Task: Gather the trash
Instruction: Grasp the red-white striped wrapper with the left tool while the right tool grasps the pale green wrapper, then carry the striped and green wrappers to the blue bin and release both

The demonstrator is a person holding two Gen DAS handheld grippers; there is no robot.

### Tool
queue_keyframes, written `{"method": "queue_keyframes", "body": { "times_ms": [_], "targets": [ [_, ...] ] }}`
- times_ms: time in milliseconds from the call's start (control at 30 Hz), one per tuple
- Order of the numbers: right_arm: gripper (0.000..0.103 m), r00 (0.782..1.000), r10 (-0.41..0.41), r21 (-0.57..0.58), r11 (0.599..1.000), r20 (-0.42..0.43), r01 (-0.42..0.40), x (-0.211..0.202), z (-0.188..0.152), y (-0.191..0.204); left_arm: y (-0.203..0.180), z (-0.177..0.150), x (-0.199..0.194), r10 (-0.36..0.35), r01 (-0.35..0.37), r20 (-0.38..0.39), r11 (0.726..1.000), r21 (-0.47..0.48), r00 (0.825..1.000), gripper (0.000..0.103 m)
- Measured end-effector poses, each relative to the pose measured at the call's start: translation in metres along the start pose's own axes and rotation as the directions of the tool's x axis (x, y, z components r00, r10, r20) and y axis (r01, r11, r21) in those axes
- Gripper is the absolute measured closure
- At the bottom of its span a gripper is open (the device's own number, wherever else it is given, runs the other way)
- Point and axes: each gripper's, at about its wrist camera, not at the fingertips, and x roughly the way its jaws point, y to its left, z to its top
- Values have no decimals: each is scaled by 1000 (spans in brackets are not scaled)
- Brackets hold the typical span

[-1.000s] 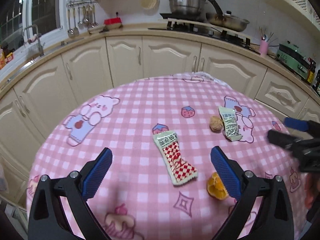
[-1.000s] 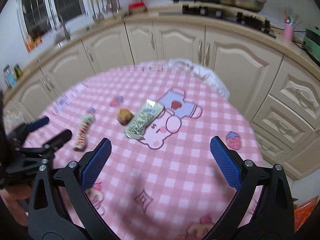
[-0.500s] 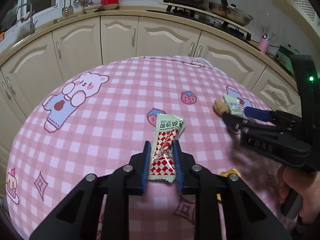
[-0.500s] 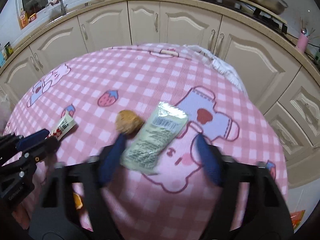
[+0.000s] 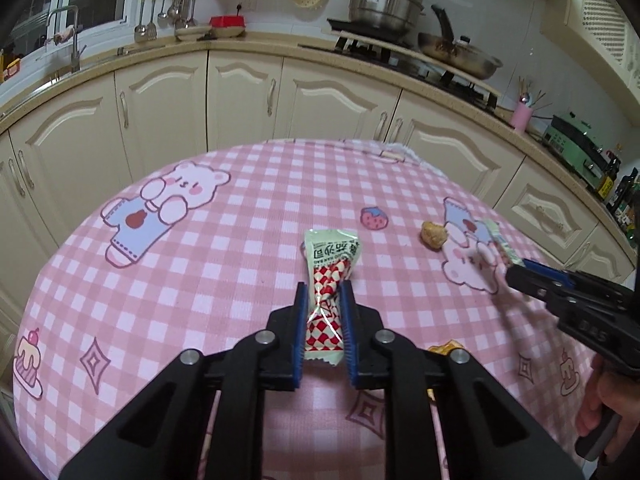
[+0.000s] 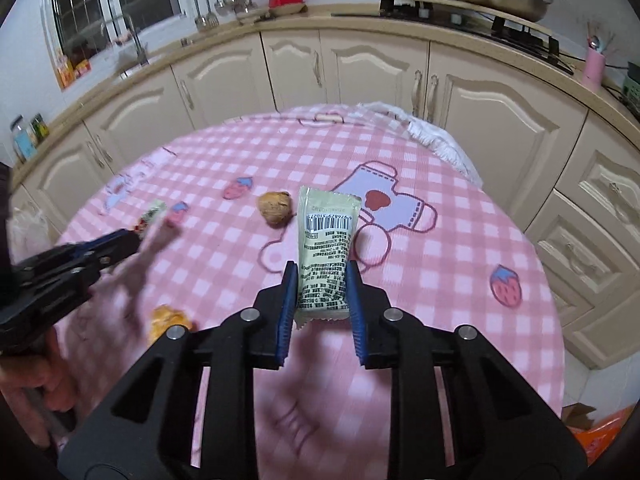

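Note:
My left gripper (image 5: 323, 292) is shut on a red-and-white checked snack wrapper with a green top (image 5: 330, 264), pinching its lower half above the pink checked tablecloth (image 5: 224, 264). My right gripper (image 6: 322, 276) is shut on a pale green wrapper with a barcode (image 6: 326, 244). A brown walnut-like lump (image 6: 274, 207) lies just left of that wrapper; it also shows in the left wrist view (image 5: 433, 235). An orange peel scrap (image 6: 168, 320) lies on the cloth near the front; it shows partly behind my left gripper's finger (image 5: 446, 348).
Cream kitchen cabinets (image 5: 320, 96) curve round behind the table. A stove with a pot (image 5: 384, 0) and a pan (image 5: 460, 56) stands on the counter. An orange object (image 6: 592, 428) lies on the floor at the right.
Both grippers went from wide open to shut, the left on the checked wrapper and the right on the pale green wrapper. Both wrappers now stand raised between the pads.

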Motion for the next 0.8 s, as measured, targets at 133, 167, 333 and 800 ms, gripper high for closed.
{"method": "queue_keyframes", "body": {
  "times_ms": [133, 167, 333, 800],
  "targets": [
    [79, 997, 46, 3, 999, 60, -46, -35, 0, 6, -2, -1, -14, -7, 7, 62, 1000, 6, 998, 88],
    [79, 996, 55, -2, 999, 75, -55, -45, 0, 10, -2, -2, -16, -10, 10, 74, 1000, 5, 997, 88],
    [79, 985, 100, -13, 995, 138, -99, -86, -1, 16, 0, 1, -35, -28, 33, 132, 999, -34, 991, 89],
    [79, 937, 135, -5, 990, 321, -141, -196, -10, -11, -96, 13, -153, -25, -2, 326, 997, 82, 945, 89]
  ]
}}
